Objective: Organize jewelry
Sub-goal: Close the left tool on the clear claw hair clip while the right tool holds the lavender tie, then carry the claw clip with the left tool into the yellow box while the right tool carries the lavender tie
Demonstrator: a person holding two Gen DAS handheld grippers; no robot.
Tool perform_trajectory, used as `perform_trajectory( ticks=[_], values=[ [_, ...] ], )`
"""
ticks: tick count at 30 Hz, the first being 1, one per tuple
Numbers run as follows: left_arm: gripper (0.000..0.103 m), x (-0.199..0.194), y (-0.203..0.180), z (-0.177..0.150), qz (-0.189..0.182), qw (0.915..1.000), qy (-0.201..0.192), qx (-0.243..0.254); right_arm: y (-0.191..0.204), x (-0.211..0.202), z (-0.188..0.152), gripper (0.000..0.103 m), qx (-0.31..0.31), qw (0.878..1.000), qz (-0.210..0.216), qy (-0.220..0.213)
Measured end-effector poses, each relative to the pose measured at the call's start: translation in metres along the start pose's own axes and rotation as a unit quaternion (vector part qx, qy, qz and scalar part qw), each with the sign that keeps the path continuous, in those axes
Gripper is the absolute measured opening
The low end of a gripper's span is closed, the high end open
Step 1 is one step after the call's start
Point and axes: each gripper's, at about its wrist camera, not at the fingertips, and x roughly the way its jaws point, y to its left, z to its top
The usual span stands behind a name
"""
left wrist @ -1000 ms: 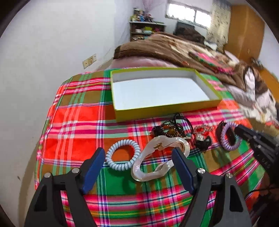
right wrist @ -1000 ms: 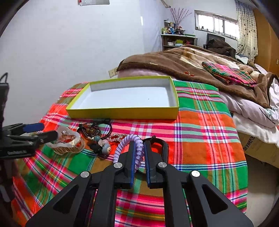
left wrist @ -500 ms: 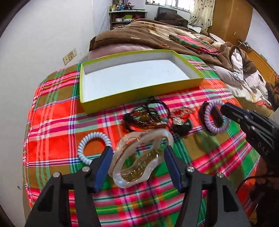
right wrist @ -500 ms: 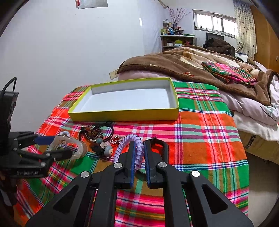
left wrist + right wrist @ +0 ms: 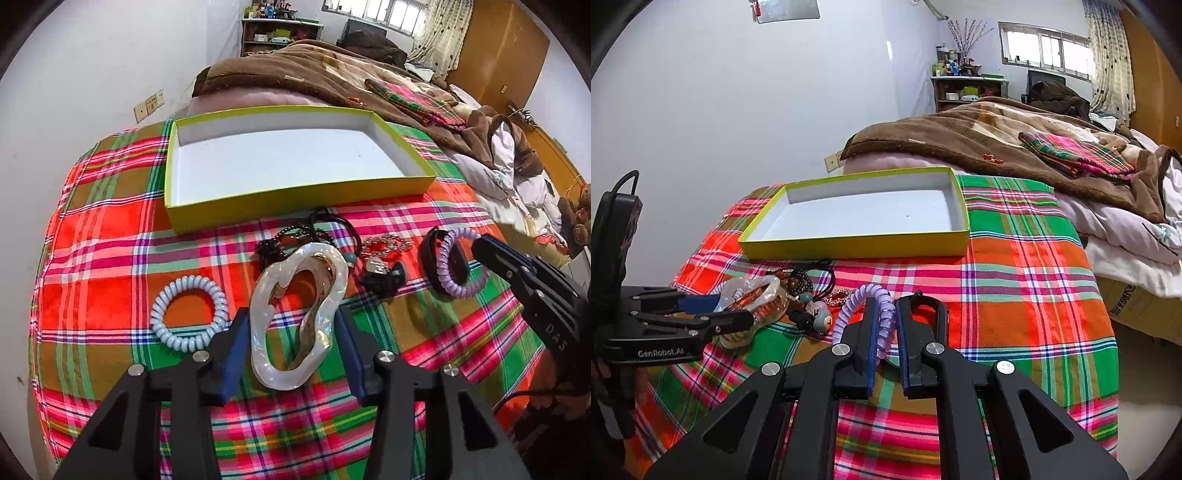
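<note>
A pearly white hair claw (image 5: 299, 314) stands lifted between the pads of my left gripper (image 5: 291, 332), which is shut on it; it also shows in the right wrist view (image 5: 753, 299). My right gripper (image 5: 886, 321) is shut on a purple coil hair tie (image 5: 882, 325), also seen in the left wrist view (image 5: 458, 262), with a black band (image 5: 938, 314) beside it. A pale blue coil tie (image 5: 188, 314), dark bead bracelets (image 5: 291, 236) and a red chain (image 5: 384, 245) lie on the plaid cloth. The yellow-green box (image 5: 295, 195) stands empty behind them.
The plaid cloth (image 5: 110, 229) covers a small table against a white wall. A bed with a brown blanket (image 5: 997, 136) lies behind and to the right. A black hair clip (image 5: 380, 277) lies between the claw and the purple tie.
My left gripper closed in around the hair claw and tipped it up off the cloth. My right gripper stayed shut on the purple coil tie, hardly moving.
</note>
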Motion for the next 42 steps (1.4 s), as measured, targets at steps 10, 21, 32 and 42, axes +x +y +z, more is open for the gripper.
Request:
perform_trajectory(
  ticks=[10, 21, 32, 42],
  values=[
    [0.049, 0.013, -0.008, 0.001, 0.036, 0.9992, 0.004, 0.019, 0.002, 0.001, 0.0, 0.01, 0.001, 1.0, 0.003, 0.0],
    [0.046, 0.007, -0.01, -0.003, 0.047, 0.9988, -0.003, 0.014, 0.003, -0.002, -0.001, 0.01, 0.002, 1.0, 0.004, -0.003],
    [0.046, -0.02, -0.003, 0.001, 0.048, 0.9982, -0.035, -0.005, 0.011, -0.014, 0.009, 0.01, -0.006, 1.0, 0.005, -0.018],
    [0.046, -0.043, 0.003, 0.017, 0.053, 0.9964, -0.066, -0.008, 0.018, -0.026, 0.034, 0.01, -0.021, 0.999, 0.005, -0.044]
  ],
)
